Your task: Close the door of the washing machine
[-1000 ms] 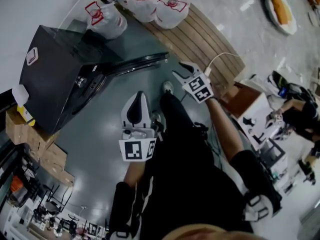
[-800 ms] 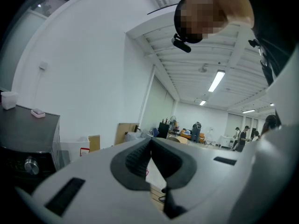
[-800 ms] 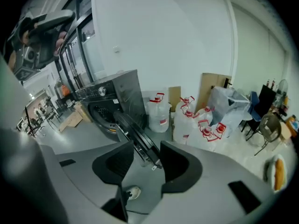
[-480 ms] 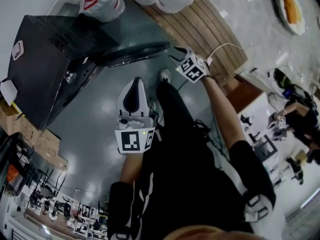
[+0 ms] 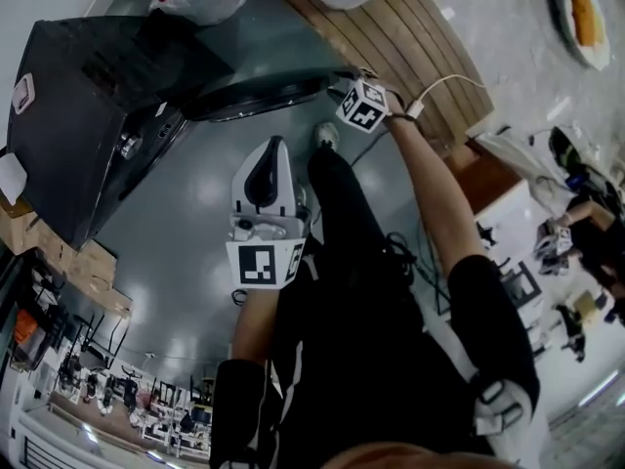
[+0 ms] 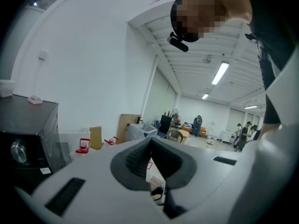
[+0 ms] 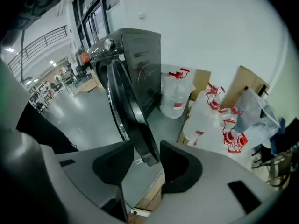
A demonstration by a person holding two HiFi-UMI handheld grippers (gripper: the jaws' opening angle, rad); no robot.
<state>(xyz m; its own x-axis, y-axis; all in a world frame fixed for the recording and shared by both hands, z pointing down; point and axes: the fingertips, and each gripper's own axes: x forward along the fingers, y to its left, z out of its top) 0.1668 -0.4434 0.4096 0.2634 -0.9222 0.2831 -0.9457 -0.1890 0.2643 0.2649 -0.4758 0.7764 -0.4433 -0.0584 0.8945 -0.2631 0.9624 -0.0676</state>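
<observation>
Head view from above, right gripper view close, share door (image 7: 128, 111)

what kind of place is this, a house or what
Probably an open lab or workshop hall, not a home: a washing machine stands on a grey floor beside cardboard boxes, under long strip lights.

The washing machine (image 5: 88, 96) is a big dark box on the gray floor, next to a white wall. Its round black door (image 5: 259, 96) hangs open, swung far out from the front.
</observation>
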